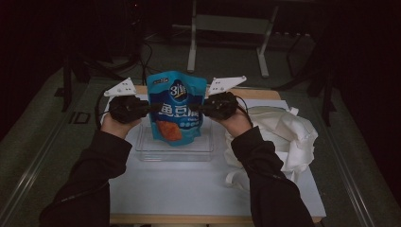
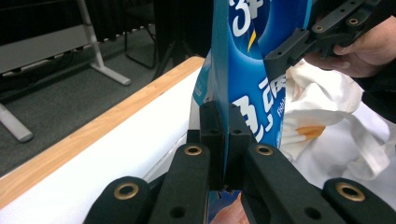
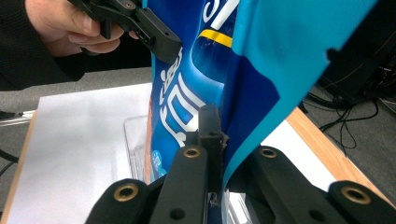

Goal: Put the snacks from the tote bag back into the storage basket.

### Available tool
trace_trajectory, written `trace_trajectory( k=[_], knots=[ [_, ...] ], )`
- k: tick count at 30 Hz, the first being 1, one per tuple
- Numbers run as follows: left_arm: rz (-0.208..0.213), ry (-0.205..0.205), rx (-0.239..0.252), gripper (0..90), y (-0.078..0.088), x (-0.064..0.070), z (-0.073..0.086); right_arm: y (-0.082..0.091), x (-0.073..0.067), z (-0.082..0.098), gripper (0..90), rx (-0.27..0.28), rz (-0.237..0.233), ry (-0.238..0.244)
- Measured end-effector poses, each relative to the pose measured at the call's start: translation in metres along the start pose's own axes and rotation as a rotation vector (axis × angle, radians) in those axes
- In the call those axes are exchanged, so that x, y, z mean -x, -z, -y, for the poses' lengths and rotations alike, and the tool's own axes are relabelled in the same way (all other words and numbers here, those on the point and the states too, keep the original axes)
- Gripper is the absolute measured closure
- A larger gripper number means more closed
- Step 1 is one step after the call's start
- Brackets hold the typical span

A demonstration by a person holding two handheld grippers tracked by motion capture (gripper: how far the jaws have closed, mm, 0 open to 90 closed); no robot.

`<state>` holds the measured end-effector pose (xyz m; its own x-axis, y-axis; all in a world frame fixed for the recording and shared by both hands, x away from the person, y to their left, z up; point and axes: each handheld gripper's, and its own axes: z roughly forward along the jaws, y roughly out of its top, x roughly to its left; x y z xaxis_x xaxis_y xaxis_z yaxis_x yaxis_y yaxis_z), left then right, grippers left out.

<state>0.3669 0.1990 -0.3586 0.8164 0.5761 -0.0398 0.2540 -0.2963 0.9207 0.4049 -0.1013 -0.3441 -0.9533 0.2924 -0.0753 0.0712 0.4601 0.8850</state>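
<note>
Snack bag (image 1: pixel 176 108), the blue one with white lettering and an orange patch low on its front, is hanging upright in the air right above the clear plastic tray (image 1: pixel 174 150), bottom edge dipping just inside the tray's rim. Both grippers are pinching it from either side. The left gripper (image 1: pixel 150 109) is clamping the bag's left edge, and in the left gripper view its jaws are sitting tight together on the blue film (image 2: pixel 233 88). The right gripper (image 1: pixel 198 109) is doing the same on the opposite edge; its own view has the black jaws squeezed on a fold of the bag (image 3: pixel 261 70), with the other gripper (image 3: pixel 135 23) and hand gripping farther up. The tray is sitting on a white mat (image 1: pixel 189 184) covering the wooden table (image 1: pixel 213 219). Just right of the tray, a crumpled white cloth bag (image 1: pixel 283 137) is lying on the mat.
</note>
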Motion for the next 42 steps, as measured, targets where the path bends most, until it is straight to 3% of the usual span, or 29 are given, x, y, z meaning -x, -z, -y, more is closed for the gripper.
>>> trace_trajectory(
  k=[11, 23, 36, 42],
  knots=[
    [0.025, 0.038, -0.025, 90.0, -0.01, -0.002, 0.024, -0.013, -0.002, 0.022, 88.5, -0.031, -0.015, -0.022],
    [0.048, 0.071, -0.021, 90.0, -0.014, -0.003, 0.045, -0.022, -0.006, 0.039, 88.5, -0.041, -0.03, -0.049],
    [0.067, 0.08, -0.019, 89.8, -0.019, 0.0, 0.069, -0.031, -0.009, 0.058, 88.3, -0.054, -0.046, -0.058],
    [0.075, 0.07, -0.007, 89.8, -0.018, 0.001, 0.072, -0.03, -0.011, 0.061, 88.2, -0.044, -0.051, -0.059]
  ],
)
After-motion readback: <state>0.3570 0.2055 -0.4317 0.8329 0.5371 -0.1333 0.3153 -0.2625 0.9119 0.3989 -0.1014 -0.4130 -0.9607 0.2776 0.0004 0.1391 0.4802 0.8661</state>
